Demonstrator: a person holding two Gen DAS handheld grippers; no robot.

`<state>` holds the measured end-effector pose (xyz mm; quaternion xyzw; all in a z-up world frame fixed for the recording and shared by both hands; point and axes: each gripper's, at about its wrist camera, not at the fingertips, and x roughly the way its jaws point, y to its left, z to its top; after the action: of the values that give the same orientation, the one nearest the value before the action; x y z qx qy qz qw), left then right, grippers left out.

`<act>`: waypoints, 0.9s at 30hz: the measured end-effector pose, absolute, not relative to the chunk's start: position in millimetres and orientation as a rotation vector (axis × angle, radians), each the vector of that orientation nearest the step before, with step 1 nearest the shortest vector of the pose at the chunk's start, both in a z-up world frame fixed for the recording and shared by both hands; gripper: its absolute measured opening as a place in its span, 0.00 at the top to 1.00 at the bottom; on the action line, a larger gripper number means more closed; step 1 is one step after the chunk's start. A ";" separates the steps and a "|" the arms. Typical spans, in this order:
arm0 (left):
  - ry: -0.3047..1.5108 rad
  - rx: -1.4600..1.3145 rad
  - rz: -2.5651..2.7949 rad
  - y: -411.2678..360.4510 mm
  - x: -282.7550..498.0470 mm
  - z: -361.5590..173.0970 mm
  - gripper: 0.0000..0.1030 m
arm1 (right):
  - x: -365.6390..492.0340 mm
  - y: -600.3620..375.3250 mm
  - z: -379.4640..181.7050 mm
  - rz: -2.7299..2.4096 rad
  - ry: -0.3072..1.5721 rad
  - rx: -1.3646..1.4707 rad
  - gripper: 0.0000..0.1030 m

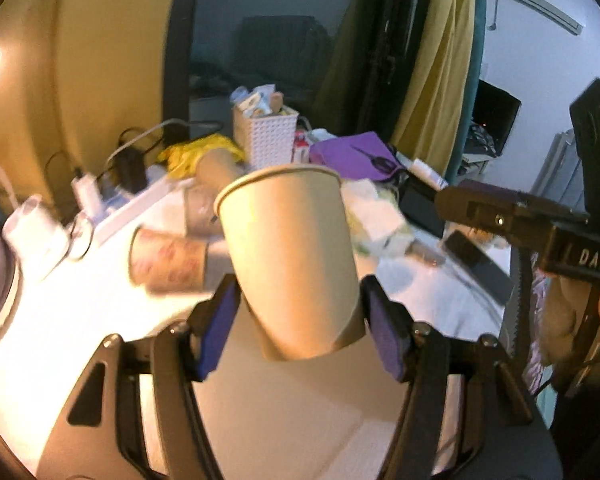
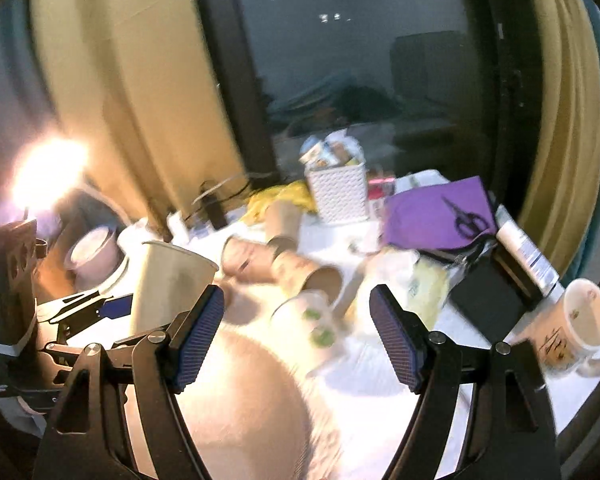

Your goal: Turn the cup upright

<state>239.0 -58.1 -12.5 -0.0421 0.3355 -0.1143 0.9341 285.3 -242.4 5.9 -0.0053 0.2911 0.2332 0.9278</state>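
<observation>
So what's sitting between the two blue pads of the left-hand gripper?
A plain paper cup, mouth up and tilted, its lower part between the left gripper pads. The left wrist view shows it; whether both pads touch it is unclear.

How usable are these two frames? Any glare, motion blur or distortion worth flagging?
Left wrist view: the plain tan paper cup between the left gripper fingers is fairly sharp; the patterned paper cup lying on its side is smeared, with glare at the left edge. Right wrist view: a bright lamp blooms and the cups on the table are motion-blurred. Fisheye bends the yellow curtains in both.
</observation>
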 end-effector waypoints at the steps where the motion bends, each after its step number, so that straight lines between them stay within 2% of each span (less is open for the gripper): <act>1: 0.676 -0.082 -0.228 -56.1 229.8 -16.6 0.39 | 277.9 -236.6 2.4 0.496 0.601 -0.021 0.24; 8: 0.615 -0.098 -0.188 -43.8 162.6 -45.2 0.39 | 230.8 -202.1 -20.9 0.646 0.606 -0.048 0.24; 13: 0.610 -0.107 -0.186 -37.1 128.1 -61.8 0.39 | 209.5 -183.8 -45.9 0.750 0.686 -0.028 0.24; 27: 0.523 -0.005 -0.196 -51.8 97.7 -72.0 0.39 | 189.2 -155.1 -68.3 0.890 0.819 0.069 0.24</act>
<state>97.7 -51.8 -72.0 -0.0027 0.2583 -0.0969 0.9612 189.2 -155.1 -68.3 0.0324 0.3849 0.4184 0.8221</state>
